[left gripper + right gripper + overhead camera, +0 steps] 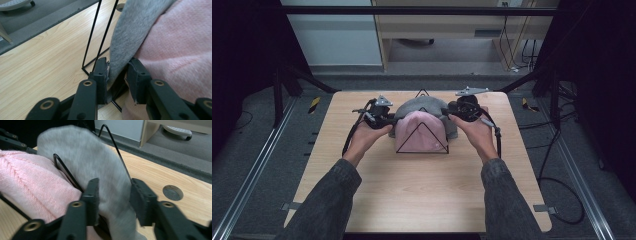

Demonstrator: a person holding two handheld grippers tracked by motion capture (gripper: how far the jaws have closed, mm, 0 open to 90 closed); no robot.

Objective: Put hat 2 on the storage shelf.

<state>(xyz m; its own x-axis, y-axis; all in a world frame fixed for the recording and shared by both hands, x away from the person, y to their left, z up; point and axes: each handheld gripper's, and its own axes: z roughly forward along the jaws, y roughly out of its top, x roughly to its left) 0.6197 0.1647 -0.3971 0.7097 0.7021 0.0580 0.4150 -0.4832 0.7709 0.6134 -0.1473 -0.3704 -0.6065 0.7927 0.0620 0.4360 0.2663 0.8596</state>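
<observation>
A grey fleece hat (422, 106) hangs on a black wire rack (422, 141) at the table's far middle, behind a pink knit hat (420, 132) on the same rack. My left gripper (379, 118) is at the grey hat's left edge. In the left gripper view its jaws are shut on the grey hat's rim (120, 62), with the pink hat (180, 45) beside it. My right gripper (462, 110) is at the hat's right edge. In the right gripper view the grey hat (110, 185) fills the gap between the jaws, next to the pink hat (32, 180) and a rack wire (117, 147).
The light wooden table (422, 190) has bare surface in front of the rack and a round hole (172, 192) near its right side. Black frame posts and cables stand on the grey floor around it, with rails along both sides.
</observation>
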